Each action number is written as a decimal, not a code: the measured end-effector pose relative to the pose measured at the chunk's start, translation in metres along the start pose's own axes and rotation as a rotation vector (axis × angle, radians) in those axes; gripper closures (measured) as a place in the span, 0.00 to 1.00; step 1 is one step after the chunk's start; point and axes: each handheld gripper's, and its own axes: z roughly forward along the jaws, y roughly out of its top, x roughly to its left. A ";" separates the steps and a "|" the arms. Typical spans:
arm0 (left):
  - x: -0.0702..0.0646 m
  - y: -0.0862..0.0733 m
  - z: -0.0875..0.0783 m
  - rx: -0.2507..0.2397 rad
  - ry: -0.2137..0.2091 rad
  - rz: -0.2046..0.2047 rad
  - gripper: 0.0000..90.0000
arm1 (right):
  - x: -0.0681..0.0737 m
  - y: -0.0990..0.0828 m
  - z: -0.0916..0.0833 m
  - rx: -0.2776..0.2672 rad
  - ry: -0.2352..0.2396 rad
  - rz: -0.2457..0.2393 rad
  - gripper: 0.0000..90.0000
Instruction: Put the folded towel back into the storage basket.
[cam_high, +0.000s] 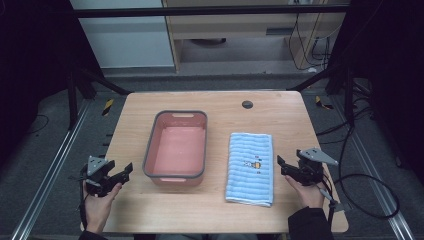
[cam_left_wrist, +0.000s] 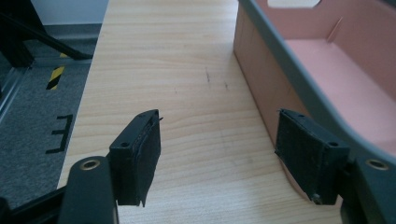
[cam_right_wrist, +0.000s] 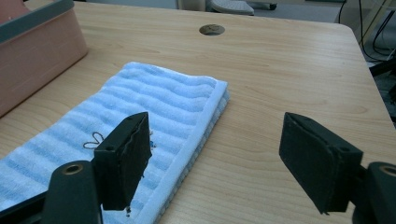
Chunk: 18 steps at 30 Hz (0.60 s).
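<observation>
A folded light-blue striped towel (cam_high: 250, 168) lies flat on the right half of a pale wooden table (cam_high: 215, 210), its long side running from near to far, with a small embroidered motif near its middle. In the right gripper view the towel (cam_right_wrist: 140, 121) shows a white hem along its right edge and sits under and beyond the left-hand jaw. The right gripper (cam_high: 281, 166) is held just to the right of the towel, near its near half, pointing left toward it without touching it; its jaws stand wide apart with nothing between them (cam_right_wrist: 215, 158). To the left of the towel, near but apart from it, stands a pink rectangular plastic basin (cam_high: 199, 150) with a grey rim, its inside bare. The left gripper (cam_high: 125, 172) is held at the near left of the table, just beside the basin's near left corner; its jaws are also spread wide and hold nothing (cam_left_wrist: 217, 154), with the basin's wall (cam_left_wrist: 261, 79) close by the right-hand jaw. A round cable hole (cam_high: 247, 104) sits in the far part of the tabletop.
</observation>
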 end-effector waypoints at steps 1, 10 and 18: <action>-0.001 0.002 -0.005 -0.024 -0.007 -0.002 0.34 | 0.001 0.001 -0.001 0.001 -0.003 -0.006 0.28; -0.005 0.010 -0.017 -0.081 0.000 0.007 0.33 | -0.001 0.003 -0.008 -0.008 -0.001 -0.010 0.33; -0.015 0.017 -0.024 -0.111 -0.023 0.009 0.34 | -0.001 0.006 -0.010 -0.021 0.012 -0.012 0.33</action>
